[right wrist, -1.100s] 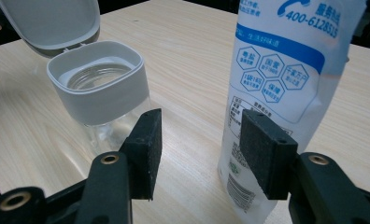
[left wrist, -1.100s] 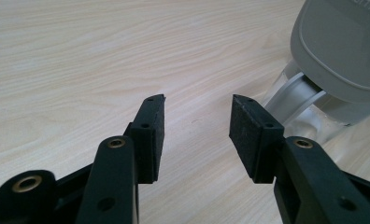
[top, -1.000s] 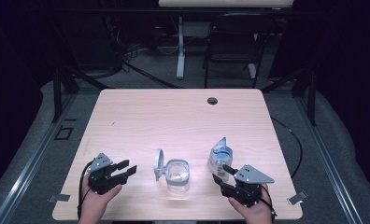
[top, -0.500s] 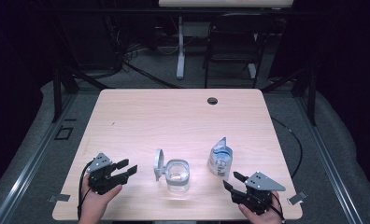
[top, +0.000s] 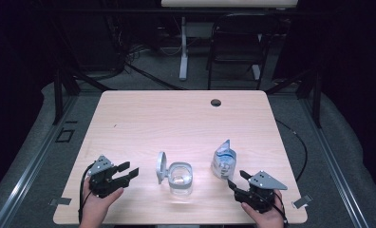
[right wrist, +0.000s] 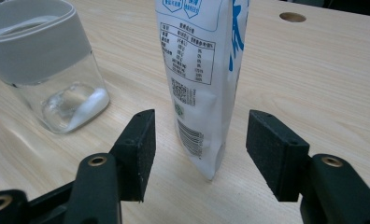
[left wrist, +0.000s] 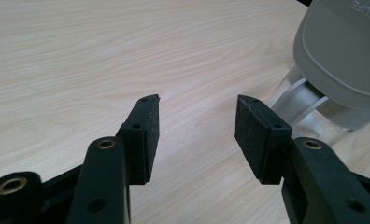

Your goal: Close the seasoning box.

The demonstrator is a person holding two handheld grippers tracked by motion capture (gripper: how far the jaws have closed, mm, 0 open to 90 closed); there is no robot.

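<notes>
Pouch (right wrist: 204, 70): white, blue print, upright near the table's (top: 176, 118) front edge; top cropped in the right gripper view. Right gripper (top: 237, 179): jaws just opening, spread, clear of it. Left gripper (top: 127, 170): spread, empty, beside the lidded clear jar (top: 180, 178).

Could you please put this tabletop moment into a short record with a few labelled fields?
surface: light wooden table with a round hole near its far edge
container: clear jar with grey rim, lid flipped open to its left, a little white powder at the bottom
pouch: white and blue bag standing upright, right of the jar
left gripper: jaws apart, nothing between them, pointing toward the jar
right gripper: jaws apart after just opening, near the pouch but not touching it
</notes>
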